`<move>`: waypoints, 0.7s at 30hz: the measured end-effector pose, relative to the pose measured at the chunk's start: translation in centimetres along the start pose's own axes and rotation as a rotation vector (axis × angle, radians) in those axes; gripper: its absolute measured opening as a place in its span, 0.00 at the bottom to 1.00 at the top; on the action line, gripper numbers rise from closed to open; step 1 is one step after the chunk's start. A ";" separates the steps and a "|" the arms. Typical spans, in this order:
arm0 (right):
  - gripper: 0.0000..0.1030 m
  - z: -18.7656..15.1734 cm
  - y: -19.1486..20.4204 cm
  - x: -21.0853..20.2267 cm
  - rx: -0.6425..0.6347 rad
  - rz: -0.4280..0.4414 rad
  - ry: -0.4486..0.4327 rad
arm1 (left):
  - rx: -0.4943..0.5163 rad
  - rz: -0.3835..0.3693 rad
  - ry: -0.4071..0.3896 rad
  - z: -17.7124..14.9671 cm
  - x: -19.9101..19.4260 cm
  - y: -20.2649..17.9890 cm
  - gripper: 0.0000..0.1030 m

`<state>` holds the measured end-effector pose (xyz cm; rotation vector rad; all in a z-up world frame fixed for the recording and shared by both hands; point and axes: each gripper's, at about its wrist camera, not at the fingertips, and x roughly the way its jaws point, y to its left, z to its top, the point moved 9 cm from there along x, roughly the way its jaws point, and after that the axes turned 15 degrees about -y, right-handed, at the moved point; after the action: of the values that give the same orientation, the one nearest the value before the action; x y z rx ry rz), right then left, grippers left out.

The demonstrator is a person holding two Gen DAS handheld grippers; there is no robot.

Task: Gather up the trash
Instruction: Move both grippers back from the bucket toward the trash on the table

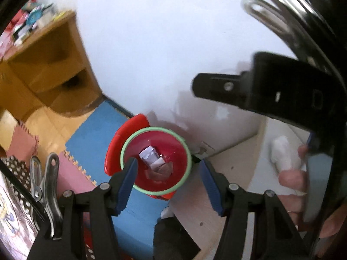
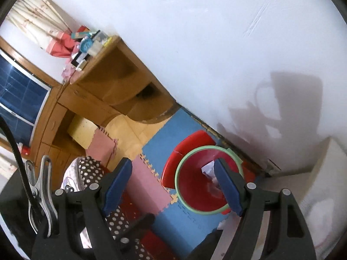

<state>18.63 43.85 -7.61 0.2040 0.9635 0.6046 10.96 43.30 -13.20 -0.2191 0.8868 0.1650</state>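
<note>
Wooden shelf unit point(image 2: 121, 82) (cluttered top) against white wall point(image 2: 216, 32), beside blue and pink foam mats point(image 2: 164, 145).

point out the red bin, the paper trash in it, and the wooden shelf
bin point(image 2: 234, 156): right wrist view, on its green rim at the far side.
paper point(image 1: 149, 155): left wrist view, on the white folded piece inside the bin.
shelf point(image 2: 130, 82): right wrist view, on its side panel.

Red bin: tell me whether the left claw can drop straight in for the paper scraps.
Probably yes. The left claw stands open and empty above the red bin, whose mouth is uncovered, and the paper scraps lie exposed at the bottom with nothing between.
</note>
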 end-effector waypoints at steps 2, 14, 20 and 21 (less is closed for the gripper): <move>0.77 0.5 0.5 -1.8 -0.010 0.001 -0.024 | 0.010 -0.013 -0.027 0.5 -1.1 -1.3 0.61; 0.77 2.3 -0.9 -11.7 0.023 0.022 -0.143 | 0.019 -0.059 -0.088 0.5 -7.4 -8.6 0.61; 0.77 1.7 -3.4 -14.3 0.039 0.014 -0.156 | 0.014 -0.069 -0.084 -0.6 -7.7 -10.9 0.61; 0.77 1.6 -3.7 -14.4 0.041 0.012 -0.152 | 0.018 -0.067 -0.090 -0.6 -8.0 -11.4 0.61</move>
<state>15.31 32.80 1.96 0.2883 0.8291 0.5721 8.22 31.76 -5.95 -0.2225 0.7903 0.1036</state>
